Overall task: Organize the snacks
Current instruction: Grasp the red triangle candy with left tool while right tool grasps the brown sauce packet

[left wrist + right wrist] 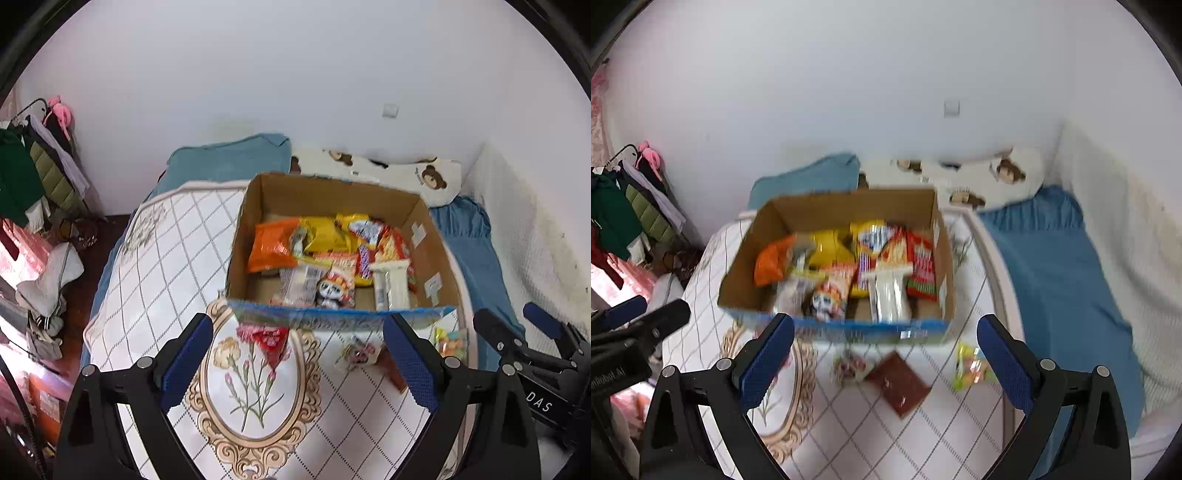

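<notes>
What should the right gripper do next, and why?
Probably lower the right gripper onto the brown packet lying almost between its open, empty jaws. It is one of the snacks outside the cardboard box, like the candy bag and red packet.

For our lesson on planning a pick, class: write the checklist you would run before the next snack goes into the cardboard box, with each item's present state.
1. Left gripper open, holding nothing: ok.
2. Right gripper open, holding nothing: ok.
3. Cardboard box open on top: ok.
4. All snacks boxed: not ok; red packet, brown packet and candy bag lie on the table.
5. Room left in box: ok, bare floor at its near left corner.
6. Picture sharp enough for aiming: not ok, right wrist view is blurred.
</notes>
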Demonstrator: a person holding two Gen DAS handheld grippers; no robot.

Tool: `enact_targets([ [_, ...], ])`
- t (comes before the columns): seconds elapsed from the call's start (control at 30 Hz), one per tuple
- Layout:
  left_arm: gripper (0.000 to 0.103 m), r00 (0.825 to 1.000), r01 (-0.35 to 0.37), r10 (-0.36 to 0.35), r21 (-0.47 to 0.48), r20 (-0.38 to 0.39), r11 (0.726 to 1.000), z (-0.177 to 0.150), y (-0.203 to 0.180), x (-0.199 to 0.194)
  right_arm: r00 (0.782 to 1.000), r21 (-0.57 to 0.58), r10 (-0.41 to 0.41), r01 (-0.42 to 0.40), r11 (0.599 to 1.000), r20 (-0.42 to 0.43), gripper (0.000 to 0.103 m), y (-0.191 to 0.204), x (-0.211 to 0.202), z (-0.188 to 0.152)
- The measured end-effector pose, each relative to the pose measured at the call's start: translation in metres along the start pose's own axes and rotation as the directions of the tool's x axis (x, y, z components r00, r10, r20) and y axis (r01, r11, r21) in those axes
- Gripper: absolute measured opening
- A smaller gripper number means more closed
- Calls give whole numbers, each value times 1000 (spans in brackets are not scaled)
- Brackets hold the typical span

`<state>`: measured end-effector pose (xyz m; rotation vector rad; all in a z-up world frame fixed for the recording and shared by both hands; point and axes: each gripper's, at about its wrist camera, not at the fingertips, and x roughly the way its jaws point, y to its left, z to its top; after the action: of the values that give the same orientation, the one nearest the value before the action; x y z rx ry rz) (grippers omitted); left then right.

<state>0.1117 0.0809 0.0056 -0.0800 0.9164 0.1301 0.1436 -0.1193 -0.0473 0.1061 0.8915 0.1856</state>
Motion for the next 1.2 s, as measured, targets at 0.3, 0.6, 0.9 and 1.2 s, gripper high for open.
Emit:
enact_targets([
  [0.3, 94, 945, -132, 127, 5, -301, 991, -86, 37, 106, 896, 4, 15, -15, 1000, -444, 101, -14, 134, -123],
  [0.6, 94, 874, -170, 148, -5, -462, 985, -138, 58, 158, 837, -56, -36, 6, 998, -547, 103, -11, 205, -187],
  [0.9, 94, 913, -93, 76, -23, -400, 995, -88, 44, 153, 840, -96, -10, -50, 994, -542, 75, -17, 185, -165],
  [1.2, 94, 899, -27, 40, 36, -436, 999, -45, 28, 190, 902, -167, 47, -131, 977, -430, 75, -27, 182, -85],
])
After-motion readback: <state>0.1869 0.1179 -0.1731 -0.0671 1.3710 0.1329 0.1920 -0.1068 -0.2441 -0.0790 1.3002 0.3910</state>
